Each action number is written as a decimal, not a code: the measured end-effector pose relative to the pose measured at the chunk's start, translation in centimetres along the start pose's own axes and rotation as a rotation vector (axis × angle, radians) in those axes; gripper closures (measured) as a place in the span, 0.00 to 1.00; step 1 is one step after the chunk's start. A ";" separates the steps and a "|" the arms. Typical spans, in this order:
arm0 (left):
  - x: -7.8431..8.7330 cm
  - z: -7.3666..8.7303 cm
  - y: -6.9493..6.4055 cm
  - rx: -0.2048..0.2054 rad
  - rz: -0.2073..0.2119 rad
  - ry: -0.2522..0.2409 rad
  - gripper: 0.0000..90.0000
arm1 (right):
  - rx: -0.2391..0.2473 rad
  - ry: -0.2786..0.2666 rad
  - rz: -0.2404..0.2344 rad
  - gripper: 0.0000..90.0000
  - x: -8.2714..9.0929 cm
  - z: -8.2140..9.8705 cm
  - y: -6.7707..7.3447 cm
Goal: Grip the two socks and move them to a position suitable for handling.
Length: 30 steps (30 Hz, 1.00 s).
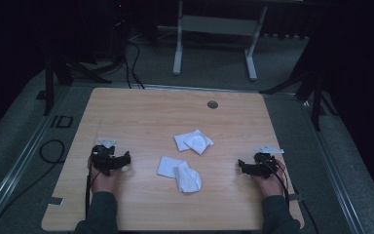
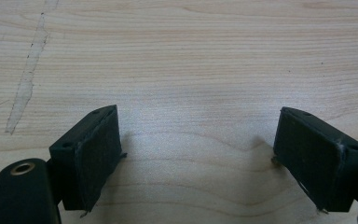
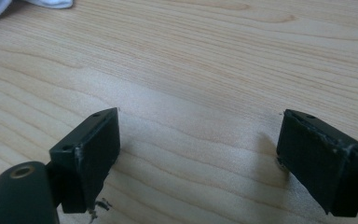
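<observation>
Two white cloth items lie mid-table: a folded one (image 1: 194, 141) farther back and another (image 1: 180, 173) nearer the front, partly rolled. My left gripper (image 1: 125, 160) rests on the wood at the left, pointing right, its jaws wide apart with bare table between them (image 2: 198, 154). My right gripper (image 1: 241, 167) rests at the right, pointing left, also open with nothing between its pads (image 3: 198, 154). A corner of white cloth (image 3: 9, 5) shows at the top left of the right gripper view. Both grippers sit well apart from the cloths.
The wooden table (image 1: 141, 112) has a round grey grommet (image 1: 213, 104) near its far edge. A pale scratch (image 2: 28, 74) marks the wood. Beyond the table stand a white desk frame (image 1: 214, 44) and black stands; cables lie on the floor at left.
</observation>
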<state>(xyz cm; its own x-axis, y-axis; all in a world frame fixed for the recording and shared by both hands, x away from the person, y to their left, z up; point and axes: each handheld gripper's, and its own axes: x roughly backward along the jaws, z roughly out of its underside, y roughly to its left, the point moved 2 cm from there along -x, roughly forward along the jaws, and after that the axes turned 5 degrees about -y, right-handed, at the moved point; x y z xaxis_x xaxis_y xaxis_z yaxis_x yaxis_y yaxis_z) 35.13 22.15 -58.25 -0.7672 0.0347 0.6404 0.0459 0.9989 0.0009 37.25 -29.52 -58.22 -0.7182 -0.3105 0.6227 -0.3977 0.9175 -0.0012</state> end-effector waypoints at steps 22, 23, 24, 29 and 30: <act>0.0 0.0 0.0 0.001 -0.001 -0.001 0.16 | 0.009 0.025 -0.010 0.15 0.2 -0.1 0.4; 0.0 0.0 0.0 0.002 -0.001 -0.001 0.16 | 0.004 0.033 -0.007 0.19 0.3 -0.1 0.5; 0.0 0.0 0.0 0.002 -0.001 -0.001 0.16 | 0.005 0.039 -0.007 0.25 0.4 -0.2 0.6; 0.0 0.0 0.0 0.001 -0.002 0.001 0.16 | 0.018 0.050 -0.069 0.48 1.2 -0.3 1.4; 0.0 0.0 -0.1 0.002 -0.002 0.000 0.16 | 0.021 0.052 -0.072 0.49 1.3 -0.3 1.6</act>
<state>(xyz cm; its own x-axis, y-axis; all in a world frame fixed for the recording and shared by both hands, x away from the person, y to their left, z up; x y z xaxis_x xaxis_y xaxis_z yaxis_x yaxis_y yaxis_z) 35.08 22.10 -58.25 -0.7672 0.0331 0.6406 0.0433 0.9991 0.0002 35.86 -28.37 -57.14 -0.6566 -0.3619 0.6618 -0.4595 0.8877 0.0294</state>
